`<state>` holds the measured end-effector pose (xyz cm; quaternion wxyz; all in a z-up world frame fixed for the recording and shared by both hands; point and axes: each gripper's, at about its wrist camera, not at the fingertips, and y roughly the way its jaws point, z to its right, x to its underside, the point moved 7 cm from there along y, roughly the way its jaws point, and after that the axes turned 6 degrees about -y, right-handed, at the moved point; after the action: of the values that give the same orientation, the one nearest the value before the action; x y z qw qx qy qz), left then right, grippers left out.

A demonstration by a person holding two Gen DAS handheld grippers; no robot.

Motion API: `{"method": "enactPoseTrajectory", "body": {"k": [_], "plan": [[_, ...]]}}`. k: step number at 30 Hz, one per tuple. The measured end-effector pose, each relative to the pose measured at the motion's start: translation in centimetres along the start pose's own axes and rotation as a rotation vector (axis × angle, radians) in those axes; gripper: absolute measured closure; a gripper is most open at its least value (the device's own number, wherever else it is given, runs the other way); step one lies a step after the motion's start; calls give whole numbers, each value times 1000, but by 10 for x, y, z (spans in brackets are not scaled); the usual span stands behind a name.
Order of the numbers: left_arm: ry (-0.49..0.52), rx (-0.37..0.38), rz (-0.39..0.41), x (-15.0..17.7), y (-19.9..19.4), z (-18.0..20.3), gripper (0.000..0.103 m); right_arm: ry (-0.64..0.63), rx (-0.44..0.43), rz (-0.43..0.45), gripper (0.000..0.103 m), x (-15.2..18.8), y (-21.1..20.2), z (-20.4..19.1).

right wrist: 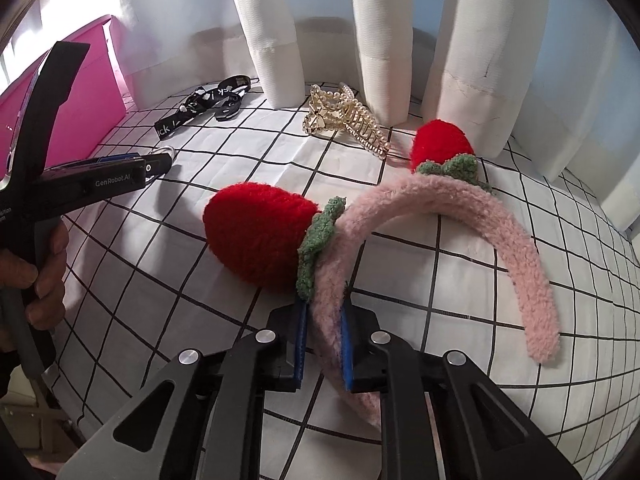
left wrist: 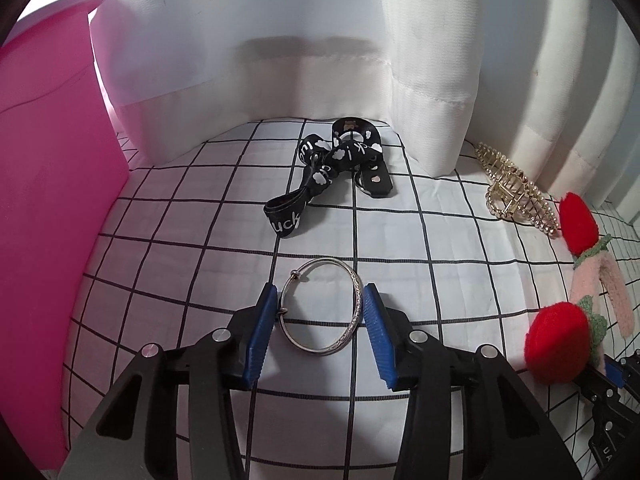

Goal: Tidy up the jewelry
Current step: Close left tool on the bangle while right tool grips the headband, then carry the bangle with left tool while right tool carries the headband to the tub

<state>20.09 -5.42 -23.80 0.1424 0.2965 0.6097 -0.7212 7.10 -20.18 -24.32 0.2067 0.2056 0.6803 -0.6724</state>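
Observation:
A silver bangle (left wrist: 322, 312) lies on the checked cloth between the blue pads of my left gripper (left wrist: 320, 300). Both pads touch or nearly touch its sides; whether they grip it I cannot tell. My right gripper (right wrist: 324, 320) is shut on the pink fluffy headband (right wrist: 440, 208) with two red strawberries (right wrist: 256, 236), held just above the cloth. The headband shows at the right of the left wrist view (left wrist: 600, 280). The left gripper (right wrist: 160, 162) shows at the left in the right wrist view, with the bangle's edge (right wrist: 170, 150) peeking out.
A pink box (left wrist: 52, 200) stands at the left, also in the right wrist view (right wrist: 80, 92). A black printed lanyard (left wrist: 332, 164) and a gold pearl hair claw (left wrist: 516, 192) lie toward the back. White curtains (left wrist: 280, 40) hang behind the checked table (left wrist: 160, 240).

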Motion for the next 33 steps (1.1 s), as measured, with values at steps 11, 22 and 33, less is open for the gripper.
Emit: {"method": "enactPoseTrajectory", "body": {"k": [11, 22, 33], "plan": [[-6, 54, -14, 15, -30, 3, 60, 99, -84, 57, 90, -3, -28, 1], [-15, 77, -5, 18, -59, 2, 60, 143, -122, 92, 90, -5, -59, -7], [-17, 97, 29, 19, -114, 10, 60, 134, -158, 124, 90, -17, -101, -12]]}}
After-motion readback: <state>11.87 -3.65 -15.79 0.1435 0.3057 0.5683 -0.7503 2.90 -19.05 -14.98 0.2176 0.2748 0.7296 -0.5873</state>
